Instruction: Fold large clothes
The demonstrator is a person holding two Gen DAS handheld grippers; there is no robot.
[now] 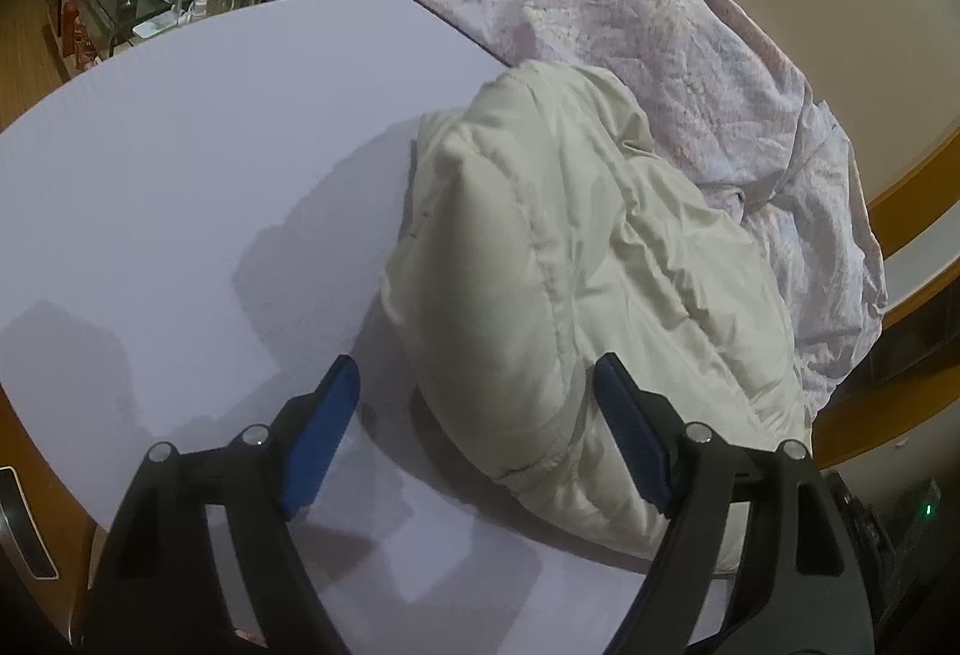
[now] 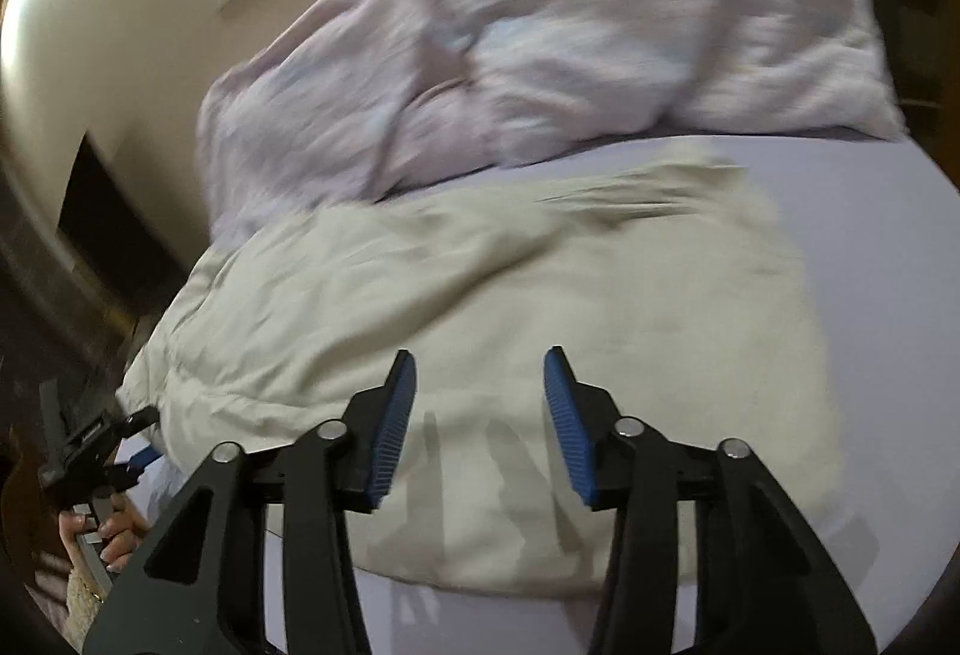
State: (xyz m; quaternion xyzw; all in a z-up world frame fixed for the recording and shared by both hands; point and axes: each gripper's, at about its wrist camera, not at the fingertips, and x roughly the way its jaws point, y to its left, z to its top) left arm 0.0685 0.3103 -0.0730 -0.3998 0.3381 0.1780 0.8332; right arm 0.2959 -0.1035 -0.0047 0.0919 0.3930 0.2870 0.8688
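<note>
One cream jacket (image 1: 576, 295), one pink quilt (image 1: 630, 24) (blurred, perhaps bedding); both tongs, left (image 1: 477, 391) and right (image 2: 480, 385), spread, empty.

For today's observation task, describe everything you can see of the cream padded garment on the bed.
The cream padded garment is pale, puffy, stitched with seams and looks softly quilted. It lies heaped and partly folded on the lilac sheet, its far edge against a crumpled pinkish duvet. Neither gripper visibly grips it; both stand open over it.
</note>
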